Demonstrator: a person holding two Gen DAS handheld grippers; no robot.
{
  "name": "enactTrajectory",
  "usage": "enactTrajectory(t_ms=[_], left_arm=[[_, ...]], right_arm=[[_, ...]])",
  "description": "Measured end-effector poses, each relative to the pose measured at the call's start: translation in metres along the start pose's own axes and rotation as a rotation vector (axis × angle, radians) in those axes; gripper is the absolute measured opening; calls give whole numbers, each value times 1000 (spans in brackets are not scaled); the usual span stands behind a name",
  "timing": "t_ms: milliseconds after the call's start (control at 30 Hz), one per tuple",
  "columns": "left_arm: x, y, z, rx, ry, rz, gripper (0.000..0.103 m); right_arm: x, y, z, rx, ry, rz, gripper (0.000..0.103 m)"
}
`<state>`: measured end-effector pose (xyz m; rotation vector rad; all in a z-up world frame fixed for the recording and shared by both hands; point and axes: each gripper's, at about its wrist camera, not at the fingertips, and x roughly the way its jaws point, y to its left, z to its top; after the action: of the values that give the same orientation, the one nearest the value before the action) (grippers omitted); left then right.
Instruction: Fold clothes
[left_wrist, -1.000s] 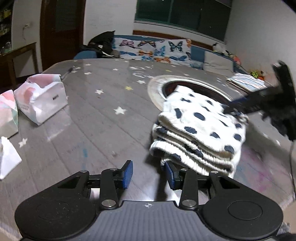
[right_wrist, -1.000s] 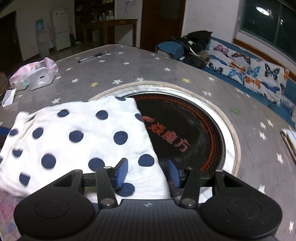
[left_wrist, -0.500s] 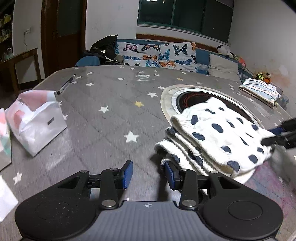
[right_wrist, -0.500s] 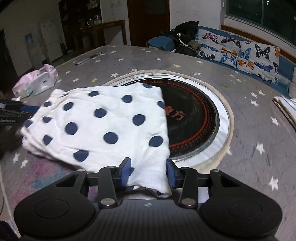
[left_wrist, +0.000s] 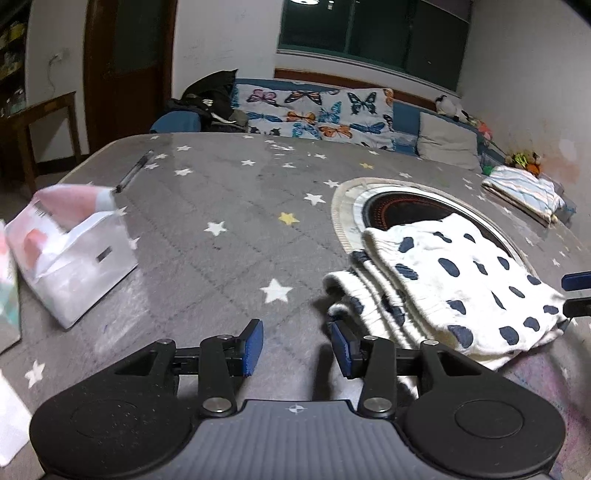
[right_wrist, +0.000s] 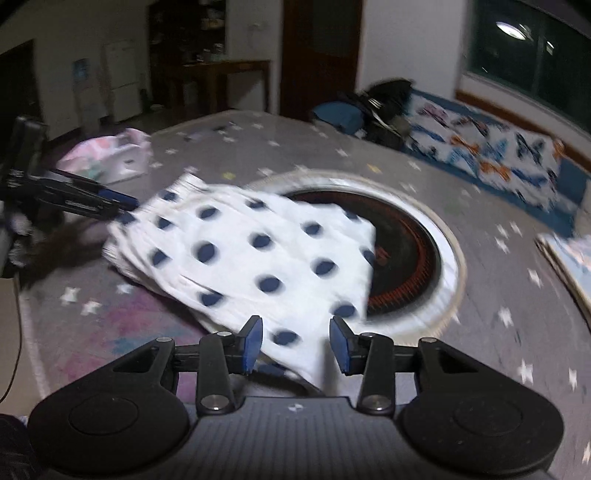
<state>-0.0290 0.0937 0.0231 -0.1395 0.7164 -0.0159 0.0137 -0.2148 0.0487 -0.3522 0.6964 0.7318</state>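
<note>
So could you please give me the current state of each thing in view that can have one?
Polka-dot garment: folded in layers, lying on the table partly over the round inset.
Left hand-held gripper: jaws opening, nothing between them.
Right hand-held gripper: jaws opening, garment edge between them, unpinched.
Striped cloth: folded flat.

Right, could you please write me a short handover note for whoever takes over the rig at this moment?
Left gripper: open, empty, over the table beside the polka-dot garment.
Right gripper: jaws opening; the garment's near corner lies between them, not pinched.
Garment: folded in layers, partly over the round black inset.
Done: folding looks finished.
To do: probably move it beside the folded striped cloth.
</note>
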Motion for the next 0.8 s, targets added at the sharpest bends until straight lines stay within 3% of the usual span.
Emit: enactTrajectory(t_ms=[300, 600, 700, 800], left_arm=[[-13, 8, 4, -164, -6, -46, 57], [-12, 11, 6, -353, 19, -135, 62], [-9, 15, 4, -435, 32, -156, 63], [-8, 21, 0, -519, 37, -183, 66]], right_arm=[[27, 83, 31, -332, -26, 130, 50], [67, 155, 39, -661, -49, 116, 57], [78, 170, 35, -729, -50, 95, 55], [87, 176, 32, -733, -46, 84, 46]])
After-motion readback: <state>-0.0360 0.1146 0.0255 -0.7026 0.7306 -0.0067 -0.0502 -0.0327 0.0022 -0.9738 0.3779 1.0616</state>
